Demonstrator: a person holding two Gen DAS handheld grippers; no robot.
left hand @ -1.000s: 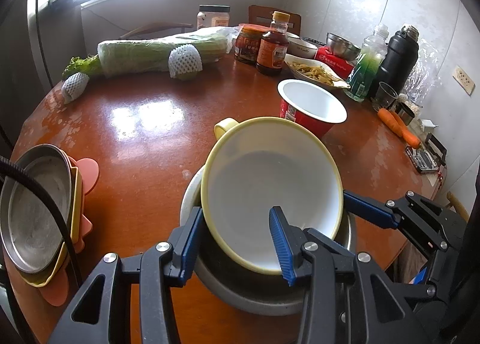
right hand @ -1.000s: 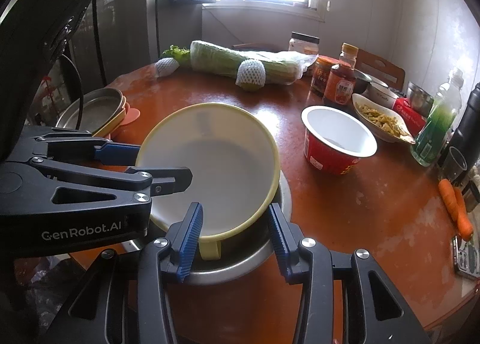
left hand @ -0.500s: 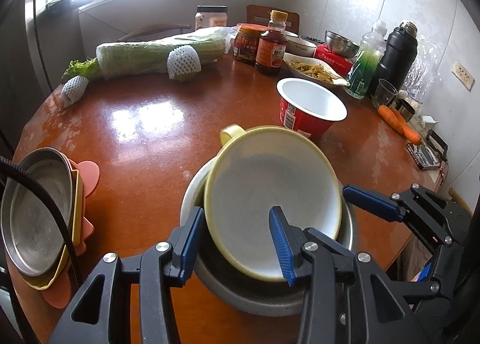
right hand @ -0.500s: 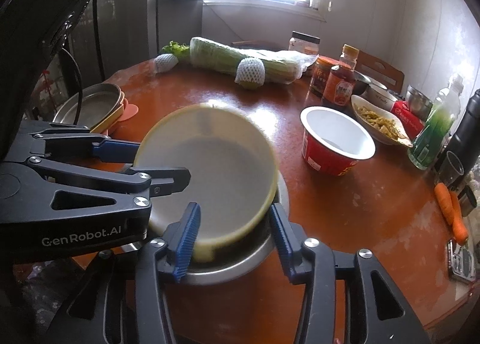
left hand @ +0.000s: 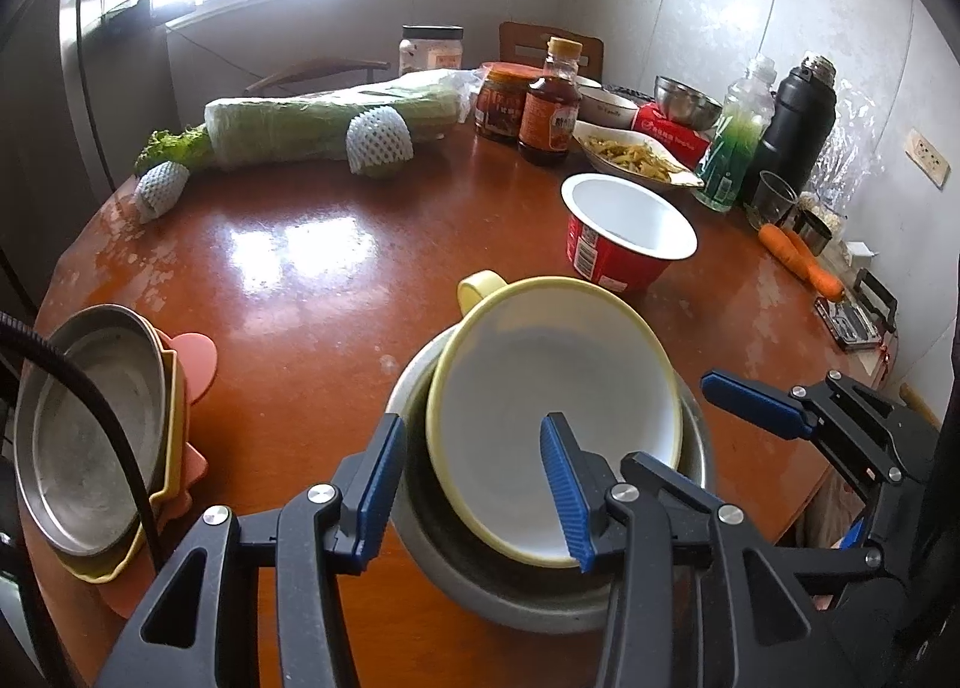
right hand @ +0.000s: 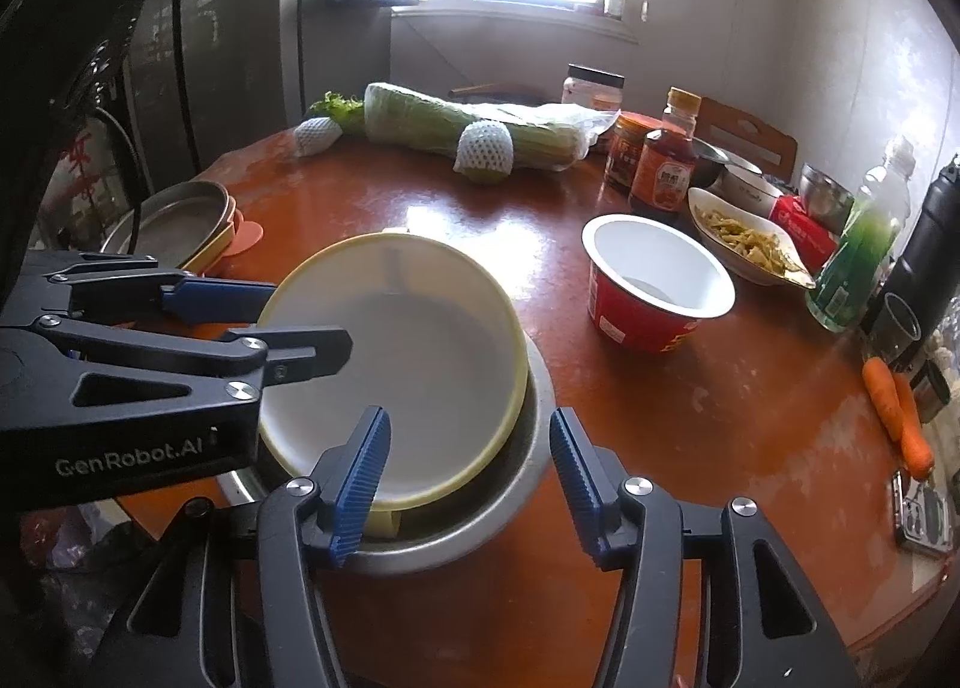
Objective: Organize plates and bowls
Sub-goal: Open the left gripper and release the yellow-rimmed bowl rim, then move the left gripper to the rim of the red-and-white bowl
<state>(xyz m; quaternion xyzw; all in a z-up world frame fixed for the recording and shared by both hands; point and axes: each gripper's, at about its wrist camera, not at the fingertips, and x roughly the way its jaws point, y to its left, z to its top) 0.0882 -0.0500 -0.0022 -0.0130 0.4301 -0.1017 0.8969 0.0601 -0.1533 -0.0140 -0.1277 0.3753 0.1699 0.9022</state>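
A yellow bowl [left hand: 540, 388] with a white inside and small tab handles lies tilted inside a larger steel bowl [left hand: 480, 598] near the front of the round brown table [left hand: 300, 280]. My left gripper [left hand: 473, 419] straddles the yellow bowl's near rim, one finger outside and one inside, and holds it. In the right wrist view my right gripper [right hand: 468, 415] is opening. The yellow bowl [right hand: 420, 340] and the steel bowl's rim [right hand: 534, 448] lie between its fingers, and the pads press on nothing. A yellow tab [right hand: 384, 520] sits beside its left finger.
A steel plate on yellow and pink plates [left hand: 84, 448] is stacked at the table's left edge. A red cup [left hand: 624, 244] stands just behind the bowls. Wrapped cabbage [left hand: 300, 129], sauce bottles [left hand: 549, 99], a food dish [left hand: 636, 156], carrots [left hand: 798, 259] and a black flask [left hand: 801, 123] line the back and right.
The yellow bowl has sunk from a raised tilt down into the steel bowl. My right gripper's fingers have spread off the bowl's yellow tab. Both hands have stayed in place.
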